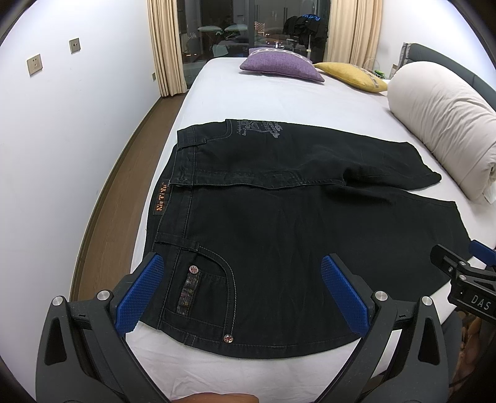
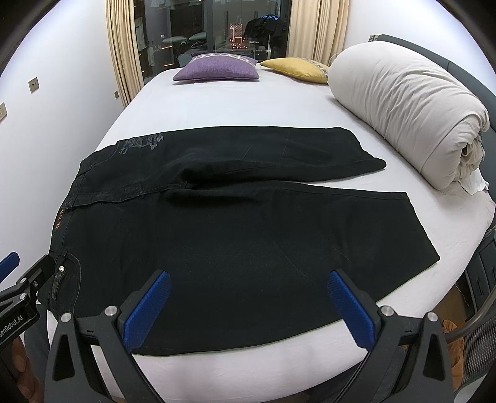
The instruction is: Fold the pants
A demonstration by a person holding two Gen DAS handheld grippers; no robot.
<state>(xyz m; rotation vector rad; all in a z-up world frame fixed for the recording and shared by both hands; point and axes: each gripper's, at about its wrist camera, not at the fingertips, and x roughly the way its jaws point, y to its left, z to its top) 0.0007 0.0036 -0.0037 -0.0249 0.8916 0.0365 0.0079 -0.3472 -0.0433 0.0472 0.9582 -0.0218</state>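
Left wrist view, one pair of black pants (image 1: 279, 235) flat, two cushions (image 1: 280, 66), both claws (image 1: 243, 293) spread.

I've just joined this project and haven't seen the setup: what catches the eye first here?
Black pants lie spread flat across the near end of a white bed. Both open hand-held grippers, left and right, hover over their near edge. Behind lie a purple pillow and a rolled white duvet.

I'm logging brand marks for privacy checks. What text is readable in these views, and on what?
"DAS": white letters on the right tool.
"enRobot.AI": on the left tool, start cut off.
Waistband patch on the pants: orange letters, roughly "Nin Yi Ya", uncertain.
Grey embroidery: unreadable.
Blue lettering on hanging dark clothes: mirrored, unreadable.
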